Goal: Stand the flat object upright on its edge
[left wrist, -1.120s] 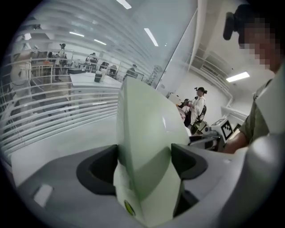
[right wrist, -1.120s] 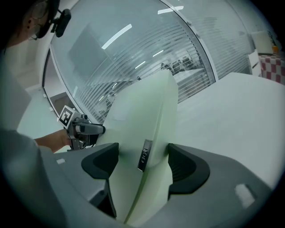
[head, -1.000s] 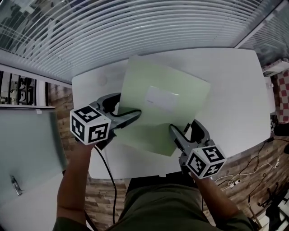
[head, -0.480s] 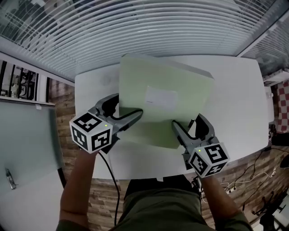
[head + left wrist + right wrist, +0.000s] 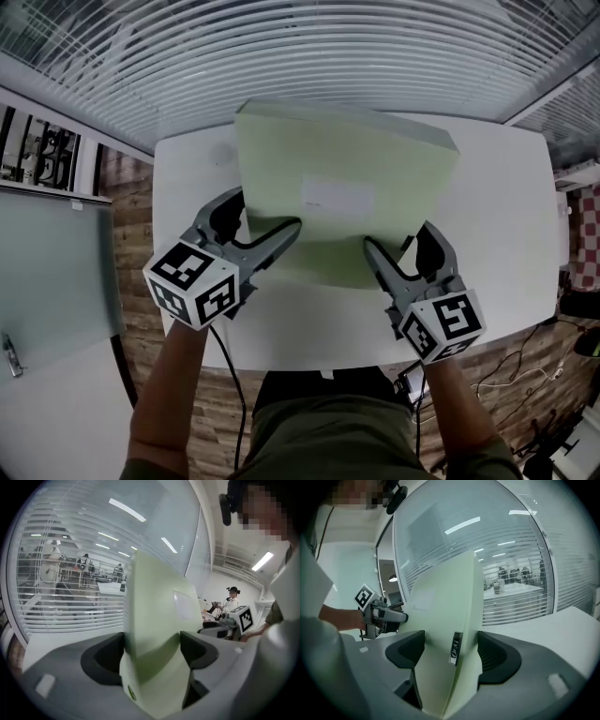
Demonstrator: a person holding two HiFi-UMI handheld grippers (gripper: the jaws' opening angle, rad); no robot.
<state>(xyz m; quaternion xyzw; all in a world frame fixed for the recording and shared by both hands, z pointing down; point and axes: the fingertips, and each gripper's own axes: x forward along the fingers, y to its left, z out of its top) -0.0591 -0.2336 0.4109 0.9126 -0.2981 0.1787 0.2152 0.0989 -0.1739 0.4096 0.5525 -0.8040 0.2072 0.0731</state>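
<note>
Fingers (image 5: 200, 651) of the left gripper (image 5: 268, 223) and right gripper (image 5: 398, 244) each pinch the pale green flat box (image 5: 347, 178), tilted over the white counter (image 5: 511, 220).

The box (image 5: 342, 178) hides the middle of the tabletop's (image 5: 506, 216) far edge and one jaw tip each of the left gripper (image 5: 270, 223) and right gripper (image 5: 396, 236). The print on its label (image 5: 337, 199) is too small to read. Its side tag (image 5: 454, 648) is perhaps a logo. The gripper views hide its bottom.

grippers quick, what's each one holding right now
Left gripper: closed on the pale green box.
Right gripper: closed on the same pale green box.
</note>
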